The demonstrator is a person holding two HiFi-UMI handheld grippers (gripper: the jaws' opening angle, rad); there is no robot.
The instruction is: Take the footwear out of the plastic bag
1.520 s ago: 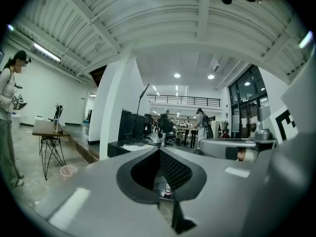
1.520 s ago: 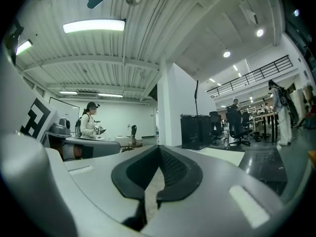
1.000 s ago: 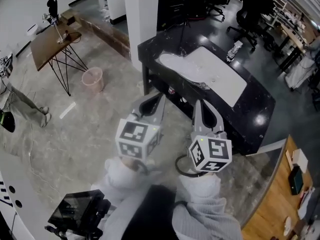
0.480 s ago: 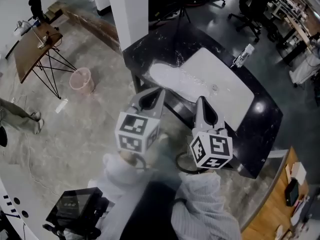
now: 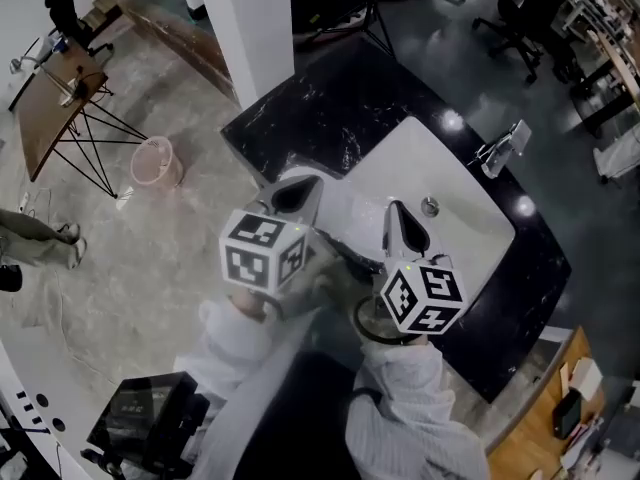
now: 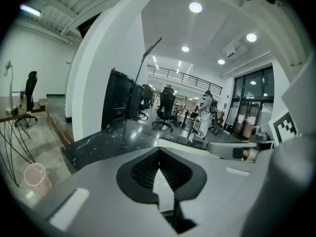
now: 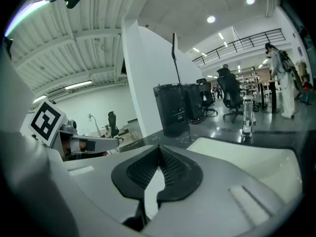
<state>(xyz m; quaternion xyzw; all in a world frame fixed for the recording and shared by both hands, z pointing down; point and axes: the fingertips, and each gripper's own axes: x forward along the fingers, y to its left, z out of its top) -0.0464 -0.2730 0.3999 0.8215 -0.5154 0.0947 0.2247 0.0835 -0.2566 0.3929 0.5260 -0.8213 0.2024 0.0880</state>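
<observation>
Both pairs of jaws are clenched with nothing between them. The left gripper (image 6: pixel 159 158) and right gripper (image 7: pixel 159 156) hover side by side at frame centre, over a white mat (image 5: pixel 465 233) on a black table (image 5: pixel 320 118). A pale bundle, probably the plastic bag (image 5: pixel 350 216), lies between them on the mat.

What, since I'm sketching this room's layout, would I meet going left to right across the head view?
Wooden table → pink bin → left gripper → right gripper → bottle.
</observation>
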